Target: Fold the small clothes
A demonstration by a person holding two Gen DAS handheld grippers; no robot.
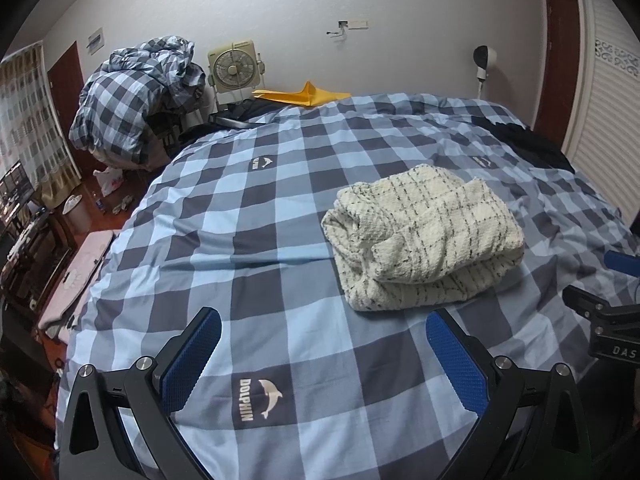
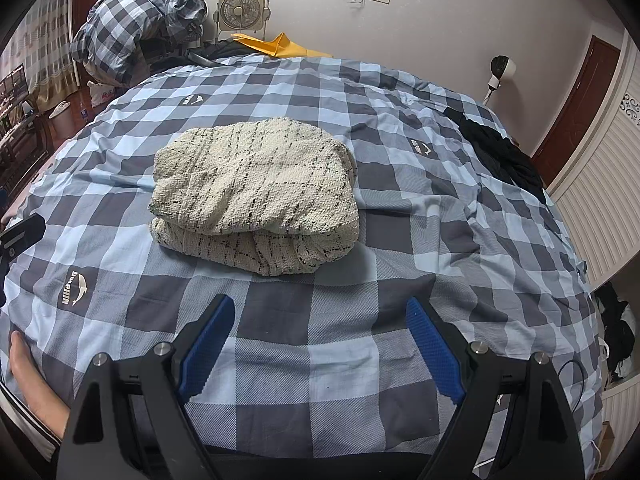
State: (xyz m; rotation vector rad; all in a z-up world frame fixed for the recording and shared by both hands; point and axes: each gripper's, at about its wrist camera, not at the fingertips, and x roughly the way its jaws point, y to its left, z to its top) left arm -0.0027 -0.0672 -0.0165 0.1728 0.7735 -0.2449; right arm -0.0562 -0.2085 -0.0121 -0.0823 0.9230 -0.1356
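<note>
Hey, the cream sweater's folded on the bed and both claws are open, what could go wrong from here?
1. The cream sweater is a loose, bulging bundle; its top flap may spring open if nudged.
2. The left claw and right claw hang open just above the checked bedcover; closing low could pinch the cover instead.
3. The dark clothes sit near the bed's far edge and may slide off when pulled.

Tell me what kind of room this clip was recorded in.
A bedroom, most likely in a home: a bed with a checked dolphin-print cover, a heap of matching bedding beside it, a small fan by the wall, and a folded knit on the bed.
</note>
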